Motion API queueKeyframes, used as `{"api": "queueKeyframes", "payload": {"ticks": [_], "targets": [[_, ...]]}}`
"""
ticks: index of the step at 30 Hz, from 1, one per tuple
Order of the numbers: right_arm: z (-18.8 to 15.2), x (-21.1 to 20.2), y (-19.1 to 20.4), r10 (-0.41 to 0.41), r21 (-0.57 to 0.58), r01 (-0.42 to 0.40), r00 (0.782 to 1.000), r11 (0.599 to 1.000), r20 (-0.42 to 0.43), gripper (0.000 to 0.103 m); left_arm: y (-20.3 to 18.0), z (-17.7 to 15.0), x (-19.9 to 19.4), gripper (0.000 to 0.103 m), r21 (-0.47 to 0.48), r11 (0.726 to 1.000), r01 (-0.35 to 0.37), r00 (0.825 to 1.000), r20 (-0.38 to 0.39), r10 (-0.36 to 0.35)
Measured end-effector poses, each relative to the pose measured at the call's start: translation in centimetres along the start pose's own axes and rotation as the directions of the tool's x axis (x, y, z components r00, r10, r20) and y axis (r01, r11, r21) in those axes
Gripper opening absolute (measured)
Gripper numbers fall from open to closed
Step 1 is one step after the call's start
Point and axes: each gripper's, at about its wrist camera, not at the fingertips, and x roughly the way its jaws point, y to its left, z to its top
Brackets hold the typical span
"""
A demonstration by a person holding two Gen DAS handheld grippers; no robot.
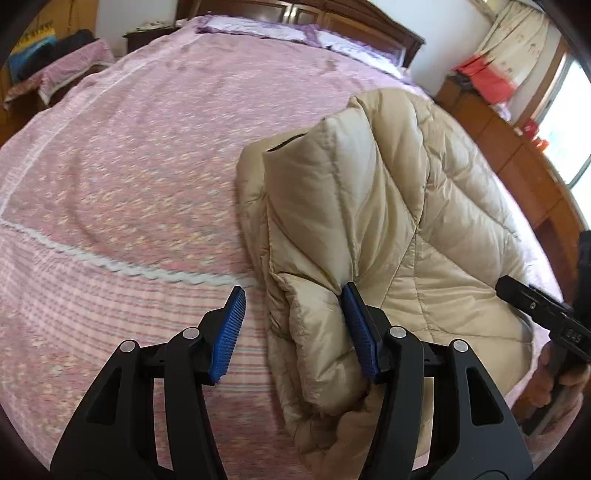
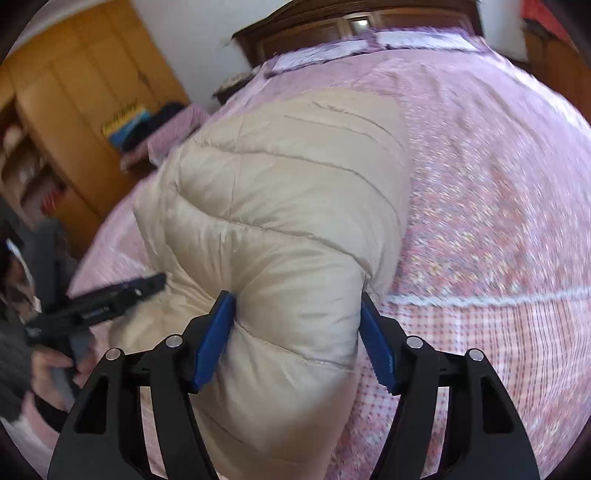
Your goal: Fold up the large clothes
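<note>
A beige quilted puffer jacket lies folded into a thick bundle on the pink flowered bedspread. My left gripper is open at the bundle's near left corner. Its right pad touches the fabric, while its left pad stands apart over the bedspread. In the right wrist view the jacket bulges between the fingers of my right gripper, which straddle a puffy fold. The left pad rests against the fold. A sliver of bedspread shows beside the right pad. That gripper looks open.
Lilac pillows and a dark wooden headboard lie at the bed's far end. A wooden wardrobe stands on one side, a wooden ledge and bright window on the other. A person's hand holds the other gripper.
</note>
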Motion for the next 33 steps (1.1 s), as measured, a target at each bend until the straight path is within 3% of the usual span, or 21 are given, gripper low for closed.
{"api": "queueKeyframes", "payload": {"ticks": [3, 8, 14, 19, 22, 29, 33], "targets": [[-0.1, 1.1, -0.2, -0.026, -0.027, 0.026, 1.0, 0.999, -0.017, 0.074, 1.5, -0.5, 0.2, 0.056, -0.033, 0.999, 0.01, 1.0, -0.017, -0.011], [-1.0, 2.6, -2.2, 0.022, 0.064, -0.019, 0.999, 0.998, -0.045, 0.08, 1.8, -1.2, 0.5, 0.063, -0.029, 1.0, -0.01, 1.0, -0.022, 0.009], [-1.6, 0.9, -1.7, 0.018, 0.091, -0.019, 1.0, 0.996, 0.019, 0.079, 2.2, -1.3, -0.7, 0.067, -0.071, 0.997, -0.015, 1.0, -0.005, 0.015], [-1.2, -3.0, -0.9, -0.031, 0.102, 0.019, 0.992, 0.995, 0.123, 0.075, 1.0, -1.3, -5.0, 0.067, -0.021, 1.0, -0.01, 0.995, 0.095, 0.012], [0.1, -4.2, -1.5, -0.077, 0.153, 0.05, 0.982, 0.987, 0.174, 0.075, -0.3, 0.6, -6.8, 0.067, 0.023, 1.0, 0.001, 0.987, 0.158, -0.005], [3.2, -0.1, -2.6, -0.025, 0.21, 0.007, 0.996, 0.978, 0.085, 0.067, -0.7, 6.5, -4.0, 0.065, 0.004, 0.997, -0.083, 0.985, 0.153, 0.081], [3.9, 2.4, -0.8, -0.012, 0.115, 0.009, 1.0, 0.993, 0.028, 0.077, 1.2, 6.5, -1.0, 0.066, -0.029, 0.989, -0.145, 0.986, 0.076, 0.146]]}}
